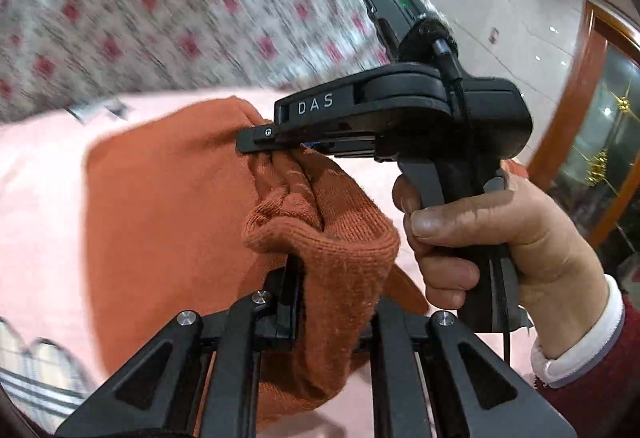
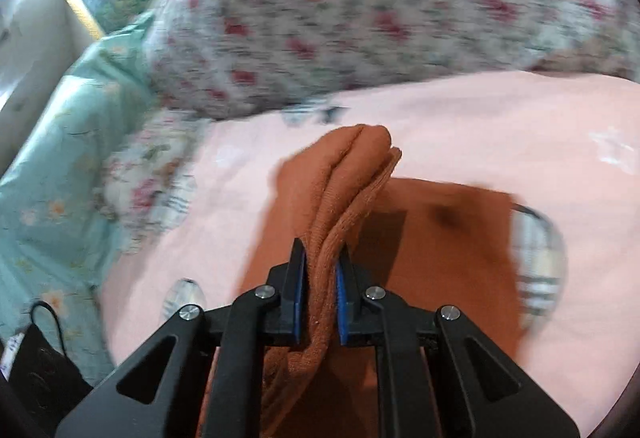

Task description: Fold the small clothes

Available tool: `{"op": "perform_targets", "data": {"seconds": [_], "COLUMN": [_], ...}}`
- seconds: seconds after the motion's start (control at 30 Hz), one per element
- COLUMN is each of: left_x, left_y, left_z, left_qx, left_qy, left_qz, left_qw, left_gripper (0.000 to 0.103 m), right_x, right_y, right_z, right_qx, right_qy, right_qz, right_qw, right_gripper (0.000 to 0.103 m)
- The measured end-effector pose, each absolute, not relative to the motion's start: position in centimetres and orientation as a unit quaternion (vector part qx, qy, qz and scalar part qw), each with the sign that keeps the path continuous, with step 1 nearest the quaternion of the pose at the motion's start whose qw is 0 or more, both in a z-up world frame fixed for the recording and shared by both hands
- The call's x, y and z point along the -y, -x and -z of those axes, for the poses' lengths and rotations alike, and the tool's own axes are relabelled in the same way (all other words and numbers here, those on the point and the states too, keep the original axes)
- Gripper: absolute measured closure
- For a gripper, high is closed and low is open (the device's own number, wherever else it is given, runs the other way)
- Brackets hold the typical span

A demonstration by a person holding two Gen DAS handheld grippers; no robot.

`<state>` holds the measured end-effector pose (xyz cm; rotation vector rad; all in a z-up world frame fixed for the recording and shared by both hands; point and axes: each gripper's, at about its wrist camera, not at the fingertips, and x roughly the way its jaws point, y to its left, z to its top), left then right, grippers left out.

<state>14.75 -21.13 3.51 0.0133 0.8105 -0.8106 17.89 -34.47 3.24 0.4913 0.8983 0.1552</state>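
rust-orange knitted garment (image 2: 432, 238) lies partly spread on a pale pink sheet (image 2: 500, 126), one bunched edge lifted off it. the right gripper (image 2: 322, 290) has its blue-padded jaws closed tight on a thick fold of that edge. the left gripper (image 1: 320, 302) clamps the ribbed edge beside it, near a red-and-white floral quilt (image 1: 180, 6).

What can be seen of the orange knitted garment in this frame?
The orange garment is a rust-coloured knit, ribbed along the hem. Most of it lies spread on the pink sheet. One bunched edge is lifted and pinched between the blue pads of the right gripper, folds stacked upright. The left gripper clamps another gathered stretch of the ribbed hem close by, which drapes over its fingers. Motion blur hides what kind of garment it is.
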Motion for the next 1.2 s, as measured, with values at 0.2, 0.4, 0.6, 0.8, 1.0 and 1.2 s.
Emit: {"op": "perform_targets", "data": {"seconds": [0.2, 0.4, 0.6, 0.8, 1.0, 1.2], "left_x": [24.2, 24.8, 24.8, 19.8, 12.7, 11.3], "left_y": [-14.9, -15.5, -16.4, -15.1, -17.7, -24.5], "left_z": [-0.5, 1.1, 1.2, -0.8, -1.8, 2.1], "left_qx": [-0.420, -0.443, -0.460, -0.458, -0.444, -0.518], "left_qy": [-0.006, -0.010, -0.009, 0.011, 0.043, 0.110], "left_qz": [0.394, 0.391, 0.400, 0.401, 0.323, 0.319], "left_qw": [0.818, 0.807, 0.793, 0.793, 0.835, 0.786], "left_gripper": [0.092, 0.089, 0.075, 0.041, 0.017, 0.017], "right_x": [38.8, 38.5, 38.9, 39.6, 39.0, 37.9], "right_y": [-16.0, -16.4, -15.7, -13.5, -12.7, -13.9], "right_z": [1.0, 1.7, 2.1, -0.2, 0.2, 2.8], "right_qx": [-0.459, -0.465, -0.459, -0.435, -0.452, -0.493], "right_qy": [-0.263, -0.241, -0.249, -0.229, -0.243, -0.238], "right_qz": [-0.034, -0.033, -0.027, 0.028, -0.018, -0.039], "right_qw": [0.848, 0.851, 0.852, 0.870, 0.858, 0.836], "right_gripper": [0.089, 0.089, 0.088, 0.033, 0.023, 0.023]}}
